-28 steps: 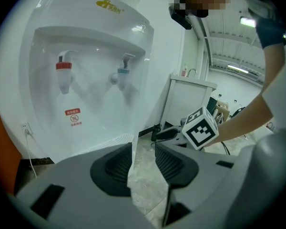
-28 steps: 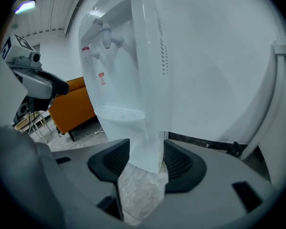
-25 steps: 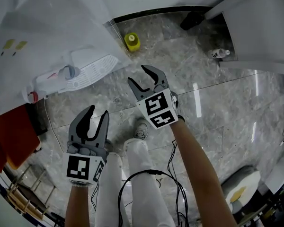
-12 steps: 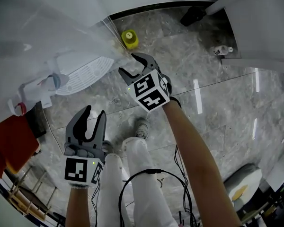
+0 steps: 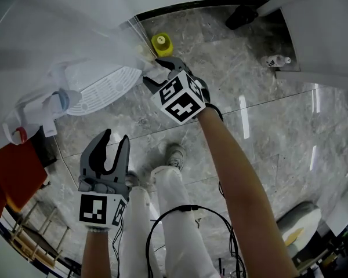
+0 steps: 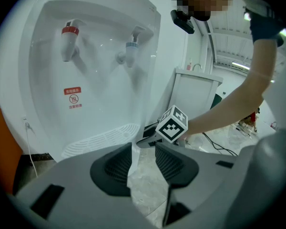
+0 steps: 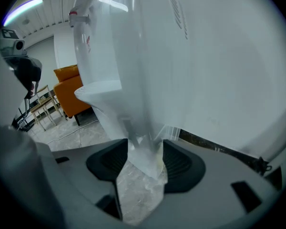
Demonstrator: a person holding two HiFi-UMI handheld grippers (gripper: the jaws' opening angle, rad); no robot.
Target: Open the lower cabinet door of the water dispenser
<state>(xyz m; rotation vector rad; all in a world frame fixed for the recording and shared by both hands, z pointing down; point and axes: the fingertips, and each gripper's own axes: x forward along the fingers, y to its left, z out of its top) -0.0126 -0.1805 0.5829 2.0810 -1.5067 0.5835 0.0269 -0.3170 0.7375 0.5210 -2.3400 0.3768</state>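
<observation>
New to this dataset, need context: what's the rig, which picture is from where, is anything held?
No robot here: a person holds a two-jaw gripper in each hand. The head view comes from a camera on the person's head, looking down at the floor. The other two cameras each ride on a gripper. The white box is a water dispenser. The left gripper is open and empty. The right gripper is open, with the dispenser's bottom corner between its jaws; no grip shows.
</observation>
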